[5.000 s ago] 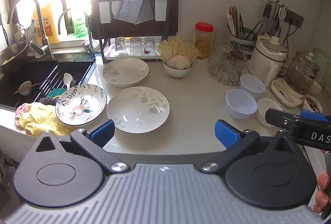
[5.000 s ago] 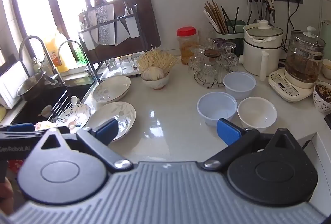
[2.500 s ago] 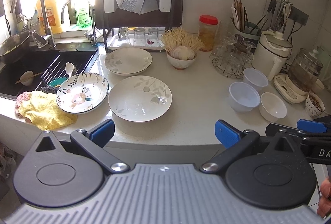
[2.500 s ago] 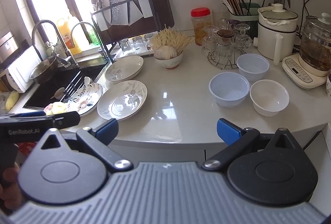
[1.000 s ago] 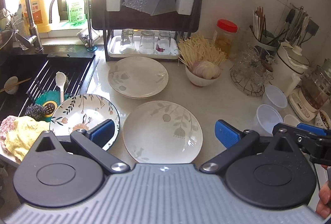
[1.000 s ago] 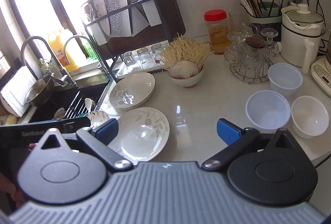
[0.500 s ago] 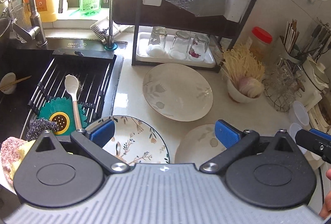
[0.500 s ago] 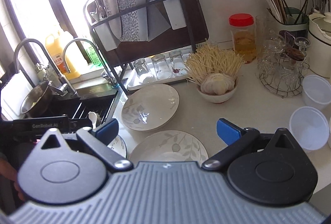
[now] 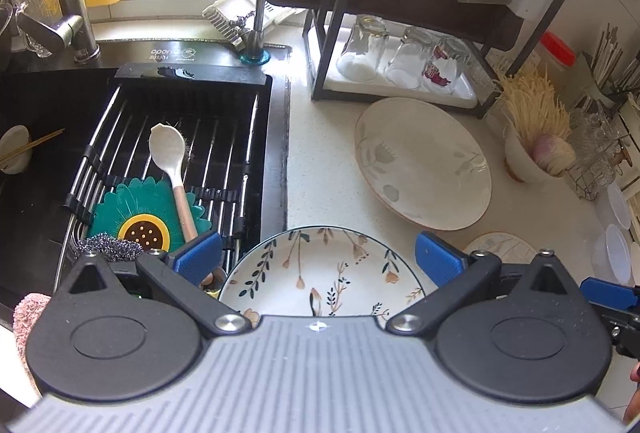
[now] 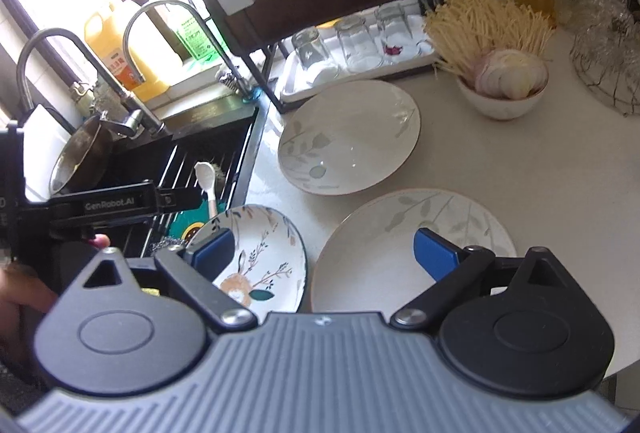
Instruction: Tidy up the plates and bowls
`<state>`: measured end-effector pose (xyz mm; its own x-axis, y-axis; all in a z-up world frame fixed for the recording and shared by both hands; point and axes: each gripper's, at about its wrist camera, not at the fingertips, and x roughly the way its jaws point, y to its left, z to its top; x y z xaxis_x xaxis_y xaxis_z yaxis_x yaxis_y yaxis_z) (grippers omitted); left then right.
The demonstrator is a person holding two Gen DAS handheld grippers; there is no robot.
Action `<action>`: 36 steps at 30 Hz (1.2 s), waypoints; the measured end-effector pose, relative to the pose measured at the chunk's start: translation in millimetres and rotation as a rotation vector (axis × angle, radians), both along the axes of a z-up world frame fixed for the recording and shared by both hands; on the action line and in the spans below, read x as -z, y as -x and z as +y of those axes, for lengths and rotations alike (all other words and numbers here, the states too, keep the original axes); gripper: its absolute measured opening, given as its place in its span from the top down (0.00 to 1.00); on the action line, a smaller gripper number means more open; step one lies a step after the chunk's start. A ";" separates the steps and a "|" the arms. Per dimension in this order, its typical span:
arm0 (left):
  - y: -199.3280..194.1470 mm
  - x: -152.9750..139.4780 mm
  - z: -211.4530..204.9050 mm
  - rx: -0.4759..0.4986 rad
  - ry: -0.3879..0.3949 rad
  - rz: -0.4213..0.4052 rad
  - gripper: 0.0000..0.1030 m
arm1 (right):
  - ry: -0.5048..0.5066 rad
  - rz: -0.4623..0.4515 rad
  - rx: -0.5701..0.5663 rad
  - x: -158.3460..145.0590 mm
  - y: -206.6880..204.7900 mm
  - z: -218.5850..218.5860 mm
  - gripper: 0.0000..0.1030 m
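On the pale bench (image 9: 328, 161) beside the black sink (image 9: 48, 105), three plates lie close together. The floral plate (image 9: 320, 273) sits at the bench's near edge, just beside the sink rack (image 9: 200, 137). The left gripper (image 9: 318, 259) hangs over it with its blue fingers (image 9: 198, 257) spread wide to either side of the plate, not touching it and holding nothing. In the right wrist view the same floral plate (image 10: 260, 253) lies to the left of a leaf-patterned plate (image 10: 400, 245), the two rims nearly meeting. The right gripper (image 10: 324, 253) is poised above the gap between them, one of its fingers (image 10: 434, 253) over the leaf-patterned plate; its jaws are starting to close, yet nothing lies between them and the pads press on nothing. A second leaf plate (image 10: 348, 137) rests farther back, in front of the dish rack (image 10: 340, 45) that holds upturned glasses (image 10: 356, 45). A bowl of sliced onion (image 10: 508, 89) stands to the right of it, with pale noodle-like strands behind. On the sink rack lie a white spoon (image 9: 170, 161), a green flower-shaped mat (image 9: 144, 221) and a steel scourer (image 9: 108, 247). At the far right edge of the left view, clear plastic bowls (image 9: 618, 233) stand well apart from the plates. A hand (image 10: 24, 297) grips the left gripper's handle.
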<state>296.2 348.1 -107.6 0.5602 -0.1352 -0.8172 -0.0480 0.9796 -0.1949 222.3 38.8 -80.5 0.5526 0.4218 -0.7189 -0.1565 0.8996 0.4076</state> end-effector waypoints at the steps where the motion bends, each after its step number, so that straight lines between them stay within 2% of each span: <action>1: -2.4 4.2 4.3 0.004 0.008 0.015 0.00 | -0.021 0.019 -0.009 3.0 0.3 3.6 0.06; 3: -6.5 11.6 11.4 0.012 0.024 0.036 0.00 | -0.073 0.061 -0.031 8.9 1.7 9.3 0.13; 4: -8.6 15.8 14.8 0.019 0.030 0.047 0.00 | -0.096 0.084 -0.038 12.8 2.5 13.1 0.21; 6: -12.1 23.5 20.1 0.032 0.027 0.066 0.00 | -0.135 0.124 -0.051 20.9 5.0 20.9 0.25; 11: -17.9 43.4 30.5 0.078 0.016 0.098 0.00 | -0.157 0.215 -0.079 39.4 8.1 39.9 0.53; 14: -20.3 55.0 33.9 0.088 0.035 0.111 0.00 | -0.185 0.273 -0.076 52.3 8.2 45.6 0.64; 19: -26.6 71.5 37.7 0.082 0.076 0.137 0.02 | -0.174 0.342 -0.059 70.0 11.4 54.3 0.64; 21: -29.6 77.5 39.9 0.080 0.082 0.154 0.12 | -0.177 0.357 -0.036 75.4 12.1 53.8 0.64; 25: -33.7 86.5 43.1 0.083 0.086 0.178 0.23 | -0.160 0.379 0.008 85.4 11.4 54.7 0.65; 27: -35.5 89.9 43.6 0.093 0.082 0.188 0.33 | -0.167 0.374 0.021 87.1 11.1 55.8 0.70; 30: -38.4 96.3 45.3 0.098 0.085 0.205 0.44 | -0.173 0.374 0.048 92.9 9.6 55.6 0.71; 32: -39.0 97.0 47.6 0.098 0.107 0.199 0.49 | -0.161 0.362 0.071 95.4 8.4 56.6 0.71; 36: -39.3 97.0 48.5 0.099 0.115 0.194 0.53 | -0.179 0.362 0.087 100.5 3.4 57.3 0.71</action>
<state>335.5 396.6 -204.6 0.3738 -0.2795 -0.8844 -0.0003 0.9535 -0.3015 218.8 96.1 -180.9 0.3164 0.5208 -0.7929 0.0991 0.8131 0.5736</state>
